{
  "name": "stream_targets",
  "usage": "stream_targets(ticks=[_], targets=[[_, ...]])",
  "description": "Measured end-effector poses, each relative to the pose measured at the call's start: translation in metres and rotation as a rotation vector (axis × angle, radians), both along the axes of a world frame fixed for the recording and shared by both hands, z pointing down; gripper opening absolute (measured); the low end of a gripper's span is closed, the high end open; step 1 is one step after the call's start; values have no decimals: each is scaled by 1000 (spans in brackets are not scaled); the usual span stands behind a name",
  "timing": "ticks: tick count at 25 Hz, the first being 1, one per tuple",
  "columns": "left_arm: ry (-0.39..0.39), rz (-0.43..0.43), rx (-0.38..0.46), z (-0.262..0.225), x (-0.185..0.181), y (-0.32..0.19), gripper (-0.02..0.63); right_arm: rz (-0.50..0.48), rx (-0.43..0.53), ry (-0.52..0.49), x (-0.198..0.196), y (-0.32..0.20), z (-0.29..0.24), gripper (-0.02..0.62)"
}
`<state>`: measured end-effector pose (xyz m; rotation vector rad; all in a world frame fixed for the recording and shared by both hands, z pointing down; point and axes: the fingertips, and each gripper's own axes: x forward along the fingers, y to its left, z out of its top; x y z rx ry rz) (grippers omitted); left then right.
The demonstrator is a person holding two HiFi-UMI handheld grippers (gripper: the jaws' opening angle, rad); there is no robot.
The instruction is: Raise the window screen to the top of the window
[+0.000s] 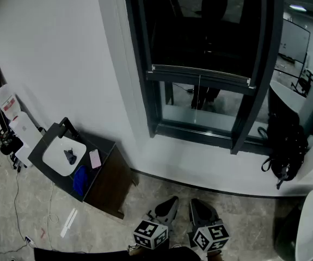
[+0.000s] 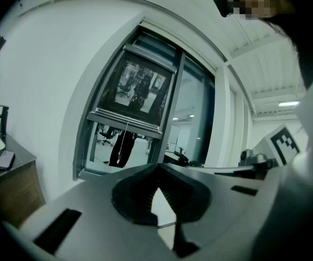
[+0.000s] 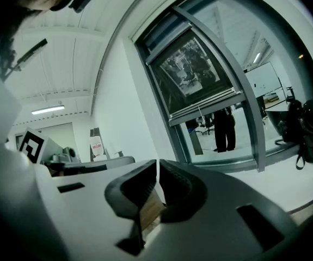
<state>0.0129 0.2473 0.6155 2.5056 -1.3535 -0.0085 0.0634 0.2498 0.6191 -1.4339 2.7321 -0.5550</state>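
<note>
Fingers (image 2: 134, 197) of the left gripper (image 2: 157, 170) and right gripper (image 3: 157, 165) meet, empty, facing the window screen (image 1: 189, 42).

The screen bar (image 1: 200, 76) is hung partway down the window (image 1: 200, 31). A cabinet (image 1: 107, 184) is placed left of it, with a phone (image 1: 94, 158) laid on top beside the basin (image 1: 55, 157); a backpack (image 1: 286, 145) is set at the right.

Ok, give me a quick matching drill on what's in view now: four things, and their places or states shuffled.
1 window screen rail
2 backpack
3 phone
4 left gripper

A right of the window
B shut, empty, held low
C partway up the window
D on the cabinet, beside the sink basin

Pairs: 1-C, 2-A, 3-D, 4-B
</note>
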Motion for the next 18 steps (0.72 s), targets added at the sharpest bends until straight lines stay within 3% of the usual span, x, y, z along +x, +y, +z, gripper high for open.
stream_targets(ticks=[7,18], targets=[[13,42,-18,2,-5,-62,1,-21,-6,-20,-12,-59,0,23],[-13,153,13,-15,-33,-212,1,74,9,-55,-38,-195,-15,23]])
